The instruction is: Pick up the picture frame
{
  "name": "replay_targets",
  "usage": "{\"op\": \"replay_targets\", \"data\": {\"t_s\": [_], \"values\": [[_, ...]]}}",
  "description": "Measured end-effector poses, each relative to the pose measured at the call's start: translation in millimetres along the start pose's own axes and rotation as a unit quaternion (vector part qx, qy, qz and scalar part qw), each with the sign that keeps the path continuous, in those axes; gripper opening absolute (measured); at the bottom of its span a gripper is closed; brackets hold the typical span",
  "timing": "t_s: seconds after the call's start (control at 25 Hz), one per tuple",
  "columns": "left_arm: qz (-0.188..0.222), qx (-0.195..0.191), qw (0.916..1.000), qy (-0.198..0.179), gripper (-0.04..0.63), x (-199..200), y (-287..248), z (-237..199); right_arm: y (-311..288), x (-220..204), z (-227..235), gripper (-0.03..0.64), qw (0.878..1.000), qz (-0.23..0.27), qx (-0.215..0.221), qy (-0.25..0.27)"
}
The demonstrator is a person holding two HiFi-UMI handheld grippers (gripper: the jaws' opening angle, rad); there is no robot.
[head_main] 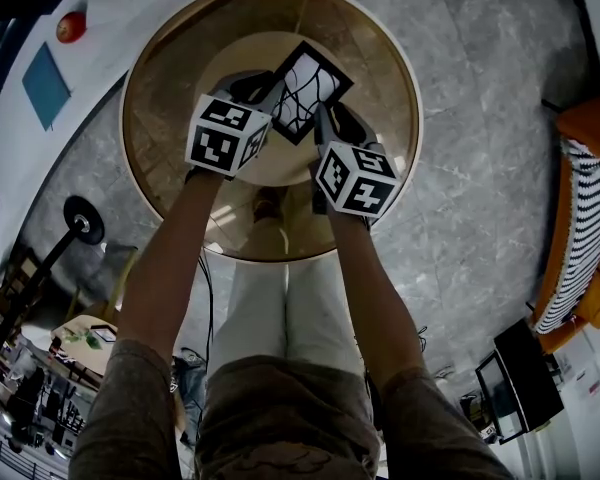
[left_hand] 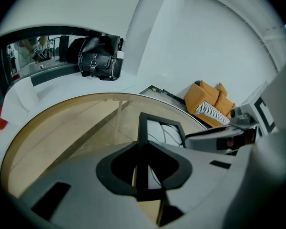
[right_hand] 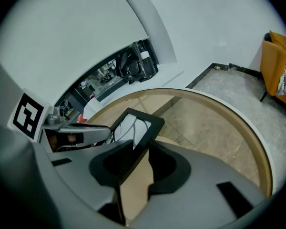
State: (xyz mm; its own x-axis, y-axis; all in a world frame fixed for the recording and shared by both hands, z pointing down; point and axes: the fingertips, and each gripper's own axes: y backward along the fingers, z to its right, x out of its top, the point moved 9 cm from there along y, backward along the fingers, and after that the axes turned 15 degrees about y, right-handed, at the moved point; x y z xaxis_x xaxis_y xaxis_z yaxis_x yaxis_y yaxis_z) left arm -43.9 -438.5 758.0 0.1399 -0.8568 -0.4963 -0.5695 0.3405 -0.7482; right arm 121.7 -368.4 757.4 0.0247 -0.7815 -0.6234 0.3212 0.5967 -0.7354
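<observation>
The picture frame [head_main: 305,90] is black-edged with a white print of dark lines, and it stands tilted over the round glass table [head_main: 140,98]. My left gripper [head_main: 272,98] grips its left edge and my right gripper [head_main: 326,124] its lower right edge. In the left gripper view the frame's black edge [left_hand: 142,128] runs straight between the jaws of my left gripper [left_hand: 142,165], which press on it. In the right gripper view the frame [right_hand: 136,125] slants between the jaws of my right gripper [right_hand: 137,159], which are closed against its edge. The frame's lower part is hidden behind the jaws.
The table has a wooden rim [right_hand: 257,142] and a grey stone floor around it. An orange sofa with a striped cushion [head_main: 580,238] stands to the right. A black bag [left_hand: 99,57] sits on a white counter behind the table, and a red object [head_main: 70,26] lies far left.
</observation>
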Motion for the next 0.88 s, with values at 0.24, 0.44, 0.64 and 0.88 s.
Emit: {"op": "replay_targets", "data": {"t_s": [0.24, 0.44, 0.64, 0.88], "values": [[-0.006, -0.002, 0.9999, 0.014, 0.078, -2.7, 4.9, 4.3, 5.5, 1.8, 1.1, 0.107, 1.000, 0.003, -0.002, 0.009], [-0.007, 0.001, 0.9997, 0.022, 0.078, -9.3, 19.4, 13.3, 18.5, 4.1, -1.0, 0.096, 1.000, 0.004, 0.003, 0.011], [-0.001, 0.000, 0.9993, 0.037, 0.078, -7.7, 38.5, 26.2, 39.8, 12.4, -6.9, 0.094, 1.000, 0.002, 0.005, 0.019], [0.013, -0.008, 0.9990, 0.042, 0.078, 2.7, 68.6, 51.9, 74.7, 30.7, -12.8, 0.091, 1.000, 0.014, -0.009, 0.019]]}}
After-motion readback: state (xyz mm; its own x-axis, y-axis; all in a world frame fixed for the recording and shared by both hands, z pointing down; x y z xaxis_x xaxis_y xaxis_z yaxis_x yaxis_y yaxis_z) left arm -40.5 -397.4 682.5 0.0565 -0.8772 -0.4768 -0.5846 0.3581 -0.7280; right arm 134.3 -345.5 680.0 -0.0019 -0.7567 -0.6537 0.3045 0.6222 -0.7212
